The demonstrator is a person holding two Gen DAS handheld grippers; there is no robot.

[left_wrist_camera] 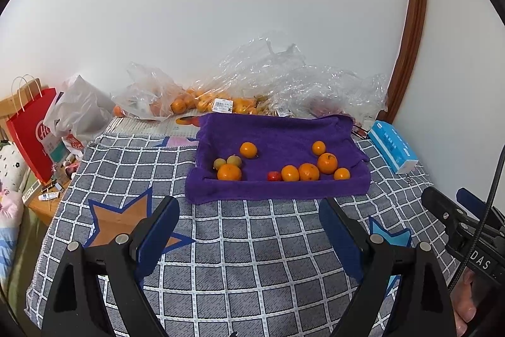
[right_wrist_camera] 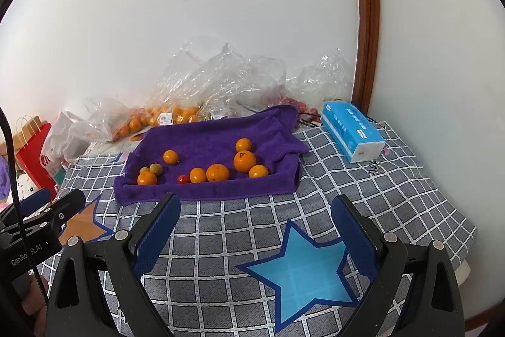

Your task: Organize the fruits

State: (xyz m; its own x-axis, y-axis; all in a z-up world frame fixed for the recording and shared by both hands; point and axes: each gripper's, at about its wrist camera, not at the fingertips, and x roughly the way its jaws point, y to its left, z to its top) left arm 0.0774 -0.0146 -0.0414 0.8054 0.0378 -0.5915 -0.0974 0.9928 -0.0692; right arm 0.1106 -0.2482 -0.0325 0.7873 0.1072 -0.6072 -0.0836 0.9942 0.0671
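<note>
A purple towel (left_wrist_camera: 277, 135) (right_wrist_camera: 208, 141) lies on the checked cloth and carries several oranges, among them a big orange (left_wrist_camera: 327, 163) (right_wrist_camera: 244, 161), plus two yellow-green fruits (left_wrist_camera: 234, 160) (right_wrist_camera: 155, 168) and one small red fruit (left_wrist_camera: 274, 176) (right_wrist_camera: 182, 178). My left gripper (left_wrist_camera: 249, 207) hovers in front of the towel's near edge, open, nothing between its fingers. My right gripper (right_wrist_camera: 255, 204) is likewise open and empty, a little short of the towel. Each gripper shows at the edge of the other's view.
Clear plastic bags (left_wrist_camera: 284, 75) (right_wrist_camera: 221, 75) with more oranges lie behind the towel against the wall. A blue tissue pack (left_wrist_camera: 393, 150) (right_wrist_camera: 352, 131) sits at the right. A red paper bag (left_wrist_camera: 30, 131) and clutter stand at the left. The checked cloth (left_wrist_camera: 252, 242) has star patches.
</note>
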